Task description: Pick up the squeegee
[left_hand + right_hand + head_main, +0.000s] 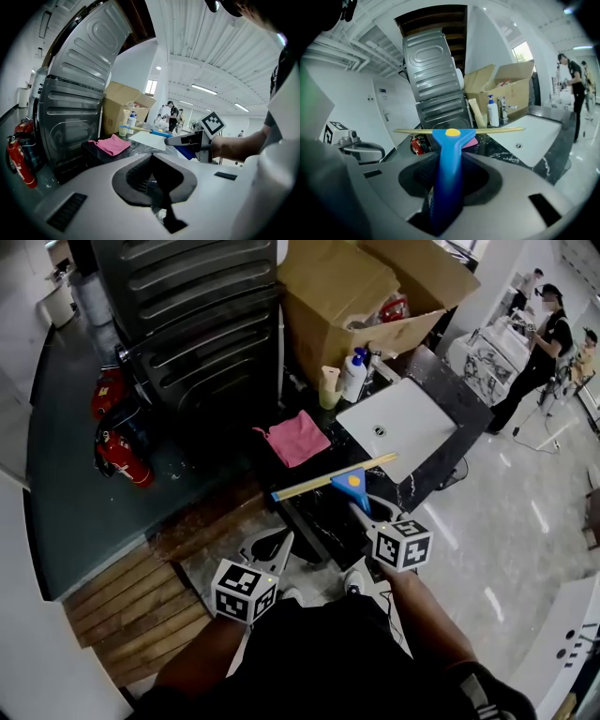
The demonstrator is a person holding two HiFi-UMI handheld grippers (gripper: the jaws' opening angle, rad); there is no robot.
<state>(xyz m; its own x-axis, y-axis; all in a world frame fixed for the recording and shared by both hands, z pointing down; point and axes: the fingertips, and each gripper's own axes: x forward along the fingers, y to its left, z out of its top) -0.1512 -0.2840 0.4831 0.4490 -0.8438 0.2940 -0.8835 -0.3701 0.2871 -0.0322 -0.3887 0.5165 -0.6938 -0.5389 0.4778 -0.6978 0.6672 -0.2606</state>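
The right gripper (367, 514) has its jaws closed on the blue handle of the squeegee (349, 480). In the right gripper view the handle runs straight up between the two pads of the right gripper (447, 161). The squeegee (448, 138) has a long pale yellow blade lying crosswise at its top. It is held in the air above the near edge of the bench (441, 381), and the bench's dark marbled top is visible below the blade.

The left gripper (270, 546) hangs short of the bench's near edge, well apart from the squeegee. Its own view shows the left gripper (151, 158) with its jaws pressed together and nothing between them.

A pink cloth (295, 439) lies crumpled at the left end of the bench. A white sink (398, 423) is set into the right part. A white spray bottle (354, 374) with a blue top stands at the far edge, just beside an open cardboard box (356, 296). Beyond the left end, a dark ribbed metal panel (202, 315) stands upright, with red fire extinguishers (122, 451) on the floor beside it. People (544, 343) stand well away past the right end.
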